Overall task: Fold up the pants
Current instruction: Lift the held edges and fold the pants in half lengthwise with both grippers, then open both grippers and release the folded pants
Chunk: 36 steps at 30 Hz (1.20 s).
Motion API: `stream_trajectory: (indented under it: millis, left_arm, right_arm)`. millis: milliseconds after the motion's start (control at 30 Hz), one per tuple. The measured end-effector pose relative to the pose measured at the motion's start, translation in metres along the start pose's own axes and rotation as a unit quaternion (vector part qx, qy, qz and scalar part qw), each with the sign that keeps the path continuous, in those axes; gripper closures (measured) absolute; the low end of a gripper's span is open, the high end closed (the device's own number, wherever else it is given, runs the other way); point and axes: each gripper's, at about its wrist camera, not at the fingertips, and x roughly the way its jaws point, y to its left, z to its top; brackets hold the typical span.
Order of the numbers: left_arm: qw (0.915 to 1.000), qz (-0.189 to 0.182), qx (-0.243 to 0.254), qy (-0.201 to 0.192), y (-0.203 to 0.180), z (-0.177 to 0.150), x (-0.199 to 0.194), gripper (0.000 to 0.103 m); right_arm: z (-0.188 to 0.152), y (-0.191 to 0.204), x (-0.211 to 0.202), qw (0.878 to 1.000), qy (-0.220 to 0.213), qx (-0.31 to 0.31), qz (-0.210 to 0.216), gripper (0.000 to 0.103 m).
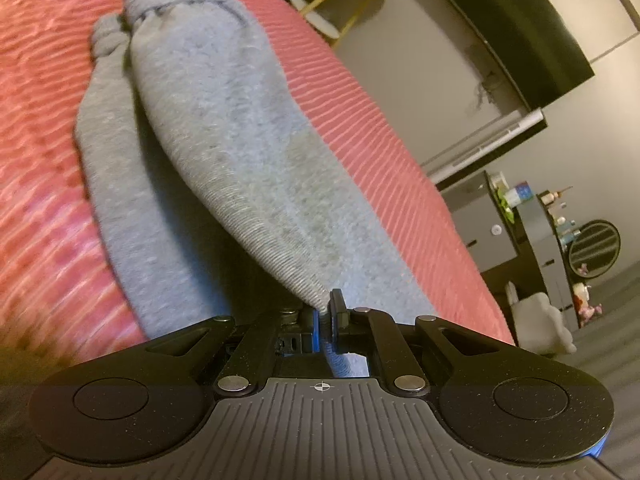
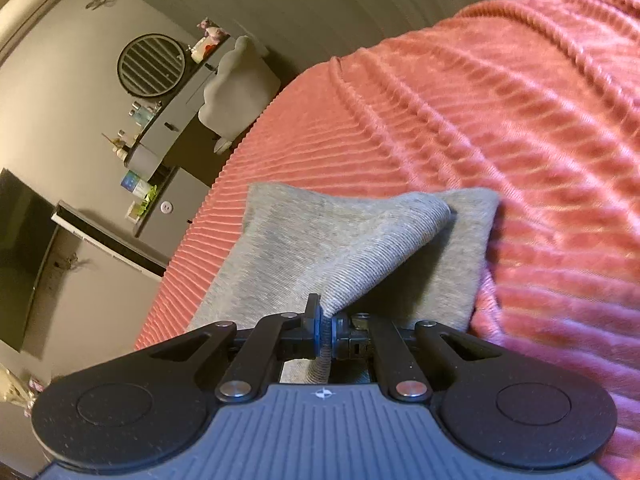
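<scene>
Grey knit pants (image 1: 224, 128) lie on a pink ribbed bedspread (image 1: 36, 120), stretching away to a gathered end at the far top. My left gripper (image 1: 325, 316) is shut on a pinched fold of the pants and lifts it off the bed. In the right wrist view the pants (image 2: 340, 240) show a flat end with a raised, peaked fold. My right gripper (image 2: 326, 320) is shut on that fold, and the cloth runs between its fingers.
The bedspread (image 2: 500, 100) fills the right of the right wrist view. The bed's edge runs beside the pants in both views. Beyond it stand a dark television (image 1: 516, 28), a grey dresser with small items (image 2: 176, 128) and a round mirror (image 2: 152, 65).
</scene>
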Motion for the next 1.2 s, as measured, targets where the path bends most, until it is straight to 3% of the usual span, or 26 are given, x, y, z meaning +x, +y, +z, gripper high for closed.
stream_trajectory:
  millis: [433,600,733,833,900,967,1067,1100,1200]
  left_arm:
    - [0.9993,-0.002,0.005,0.036,0.0,-0.005,-0.012,0.096]
    - [0.9984,0.023,0.02,0.047,-0.004,-0.008,-0.008,0.096]
    - [0.9968,0.052,0.003,0.06,0.0,-0.005,-0.007,0.095]
    - [0.9957,0.085,0.004,0.037,0.001,-0.003,-0.021,0.081]
    - [0.9946,0.1,0.025,0.0,-0.008,-0.002,-0.036,0.046]
    - [0.9919,0.101,0.061,-0.046,-0.021,-0.002,-0.045,0.036]
    - [0.9857,0.083,0.127,-0.075,-0.044,-0.006,-0.036,0.03]
    - [0.9853,0.07,0.139,-0.071,-0.052,-0.009,-0.028,0.029]
    - [0.983,0.032,0.17,-0.062,-0.072,-0.02,-0.002,0.027]
  right_arm:
    - [0.014,0.002,-0.022,0.997,-0.01,-0.062,-0.042,0.098]
    - [0.018,-0.003,-0.019,0.995,-0.01,-0.08,-0.061,0.098]
    - [0.018,-0.006,-0.018,0.995,-0.003,-0.079,-0.064,0.098]
    - [0.019,-0.006,-0.024,0.992,-0.016,-0.082,-0.099,0.097]
    - [0.019,0.002,-0.035,0.98,-0.053,-0.112,-0.153,0.09]
    - [0.015,0.016,-0.049,0.967,-0.103,-0.156,-0.173,0.09]
    - [0.0,0.044,-0.057,0.964,-0.12,-0.202,-0.122,0.086]
    - [-0.007,0.054,-0.054,0.965,-0.109,-0.22,-0.096,0.078]
    - [-0.042,0.088,-0.033,0.957,-0.044,-0.285,-0.004,0.074]
